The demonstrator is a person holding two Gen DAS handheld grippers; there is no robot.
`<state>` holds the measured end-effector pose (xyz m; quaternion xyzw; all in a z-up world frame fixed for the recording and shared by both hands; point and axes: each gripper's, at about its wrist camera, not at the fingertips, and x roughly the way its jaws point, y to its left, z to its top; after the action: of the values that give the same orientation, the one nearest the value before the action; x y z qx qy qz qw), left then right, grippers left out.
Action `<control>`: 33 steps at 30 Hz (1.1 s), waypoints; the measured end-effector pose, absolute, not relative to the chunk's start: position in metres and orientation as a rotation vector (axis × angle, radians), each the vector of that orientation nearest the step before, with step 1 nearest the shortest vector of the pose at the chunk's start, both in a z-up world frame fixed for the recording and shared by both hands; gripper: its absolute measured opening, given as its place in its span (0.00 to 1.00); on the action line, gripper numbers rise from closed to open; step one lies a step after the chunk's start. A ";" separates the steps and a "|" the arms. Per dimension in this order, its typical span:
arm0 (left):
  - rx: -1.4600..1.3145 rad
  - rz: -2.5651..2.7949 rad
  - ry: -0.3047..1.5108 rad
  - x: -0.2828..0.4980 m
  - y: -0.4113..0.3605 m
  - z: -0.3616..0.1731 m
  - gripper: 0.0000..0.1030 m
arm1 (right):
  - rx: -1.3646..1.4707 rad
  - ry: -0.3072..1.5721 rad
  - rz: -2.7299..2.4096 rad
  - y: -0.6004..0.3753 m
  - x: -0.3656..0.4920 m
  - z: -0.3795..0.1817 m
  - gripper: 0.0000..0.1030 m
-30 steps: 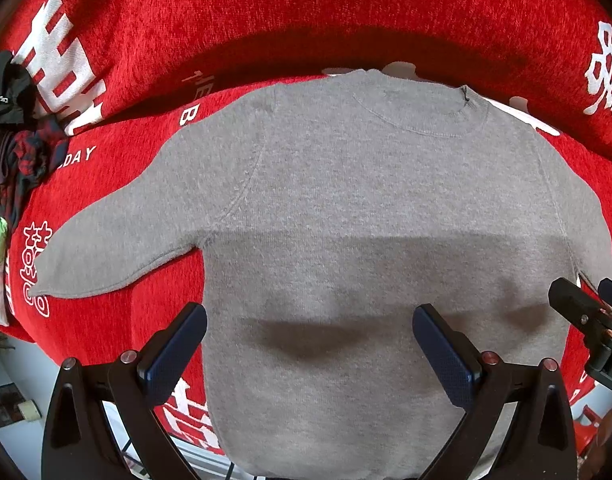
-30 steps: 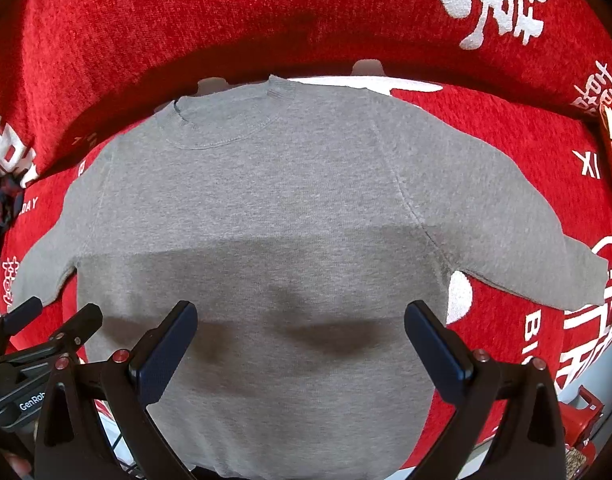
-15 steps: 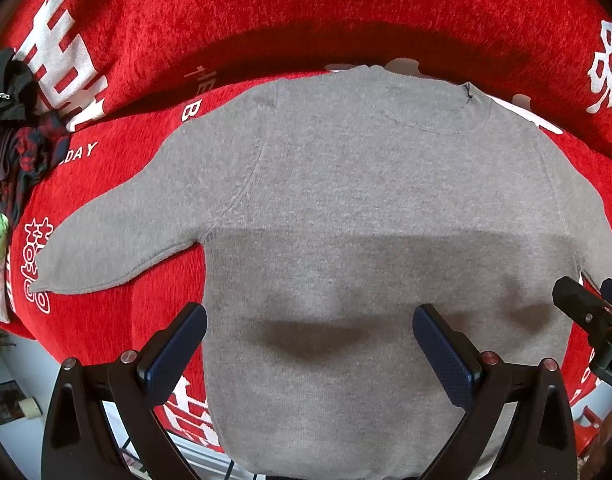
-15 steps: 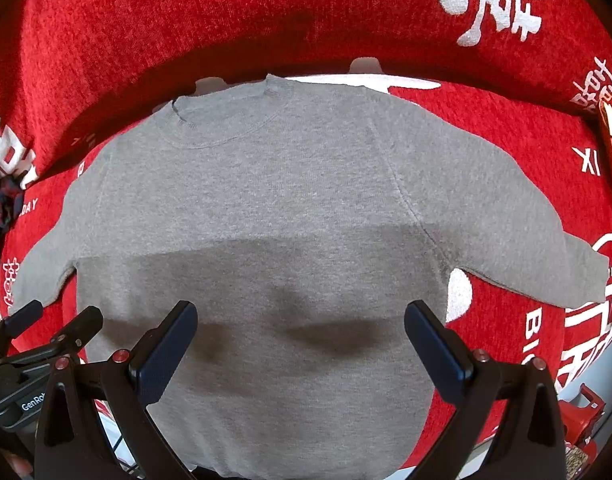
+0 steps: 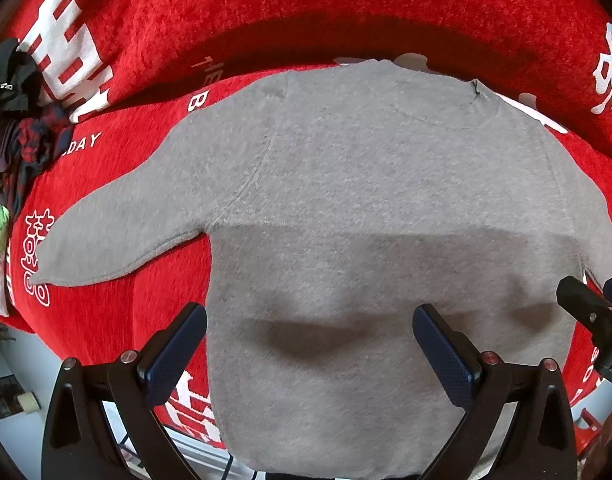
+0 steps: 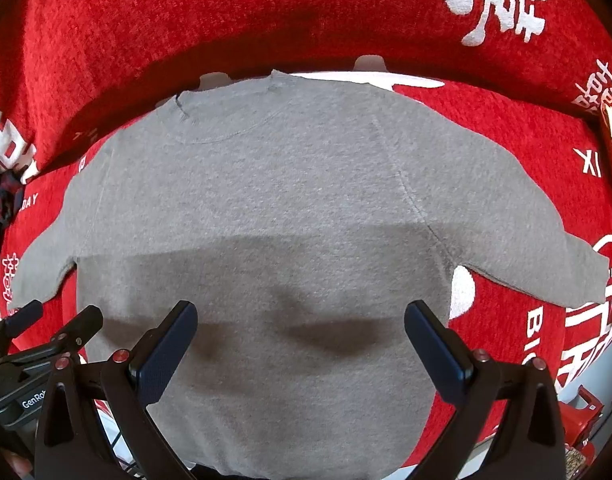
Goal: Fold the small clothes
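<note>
From the left wrist view, the grey sweater (image 5: 378, 216) lies flat and face up on the red blanket (image 5: 117, 168), collar away from the camera, hem hanging toward it over the blanket's near edge. The left gripper (image 5: 310, 344) hovers above the sweater's lower body with its jaws spread wide, nothing between them; one finger sits over the sweater's left side seam, the other over the belly. The sweater's left sleeve (image 5: 121, 232) runs out sideways from the body, and a heap of dark clothes (image 5: 21, 144) sits beyond that cuff. The right gripper (image 5: 594, 312) pokes in at the sweater's far side. Over to the right wrist view: same sweater (image 6: 273, 216), same lay, and the right gripper (image 6: 301, 340) hangs above the lower body too, jaws wide apart and empty. The right sleeve (image 6: 522, 232) stretches off to that side, cuff resting on the blanket (image 6: 546, 320). The left gripper (image 6: 53, 320) shows beside the sweater's other edge, also apart. The sweater's long axis runs straight ahead from both grippers, so each sits nearest its own sleeve; a first fold would likely bring a sleeve across the body.
</note>
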<state>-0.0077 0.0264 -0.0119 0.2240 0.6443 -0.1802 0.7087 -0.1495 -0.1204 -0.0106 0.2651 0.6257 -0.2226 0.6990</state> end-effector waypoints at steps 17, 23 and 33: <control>0.481 -0.392 1.442 -0.004 0.035 -0.014 1.00 | 0.579 1.400 -0.493 -0.112 -0.145 -0.011 1.00; 0.474 -0.391 1.445 -0.003 0.039 -0.016 1.00 | 0.575 1.406 -0.491 -0.109 -0.142 -0.011 1.00; 0.465 -0.401 1.452 0.000 0.045 -0.020 1.00 | 0.559 1.421 -0.484 -0.101 -0.138 -0.010 1.00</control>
<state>-0.0002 0.0453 -0.0197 0.2091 0.6532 -0.1806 0.7050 -0.1379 -0.1015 -0.0100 0.2504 0.6368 -0.2171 0.6961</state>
